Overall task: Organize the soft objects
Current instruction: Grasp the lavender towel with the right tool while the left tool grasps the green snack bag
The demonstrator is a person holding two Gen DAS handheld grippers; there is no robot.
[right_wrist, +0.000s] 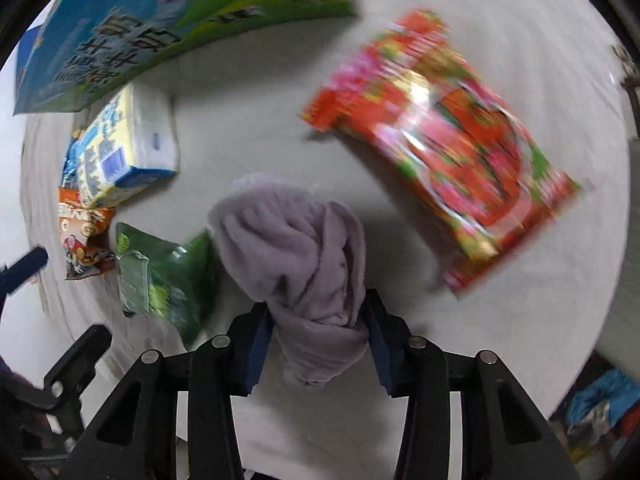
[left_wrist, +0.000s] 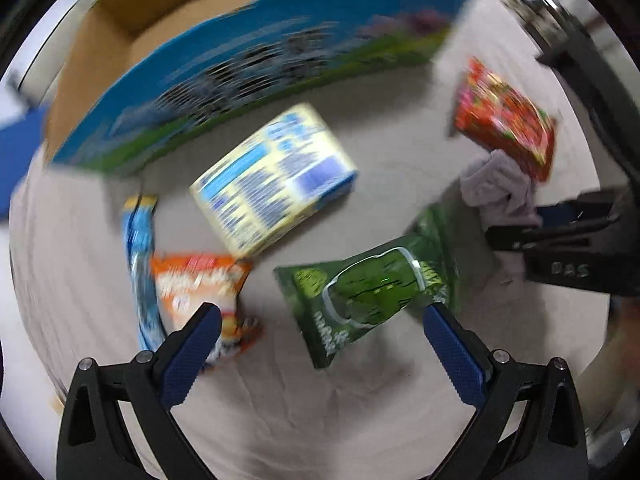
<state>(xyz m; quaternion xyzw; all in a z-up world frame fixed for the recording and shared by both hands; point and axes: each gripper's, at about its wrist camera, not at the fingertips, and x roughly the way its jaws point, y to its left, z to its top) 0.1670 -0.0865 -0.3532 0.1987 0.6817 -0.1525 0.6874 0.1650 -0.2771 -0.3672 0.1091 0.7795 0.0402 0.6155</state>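
A crumpled lilac fleece cloth (right_wrist: 296, 256) lies on the pale table, and my right gripper (right_wrist: 318, 316) is shut on its near end, blue pads pressing both sides. In the left wrist view the same cloth (left_wrist: 496, 188) shows at the right with the right gripper (left_wrist: 520, 236) on it. My left gripper (left_wrist: 324, 320) stands open above the table. A green snack pouch (left_wrist: 368, 280) lies by its right fingertip, and an orange snack bag (left_wrist: 200, 280) by its left one. Neither pad touches a pack.
A yellow-and-blue tissue pack (left_wrist: 272, 180) lies mid-table, a red-orange noodle packet (right_wrist: 440, 140) at the right, and a thin blue packet (left_wrist: 140, 260) at the left. An open cardboard box (left_wrist: 248, 64) with a blue-green printed side stands behind them.
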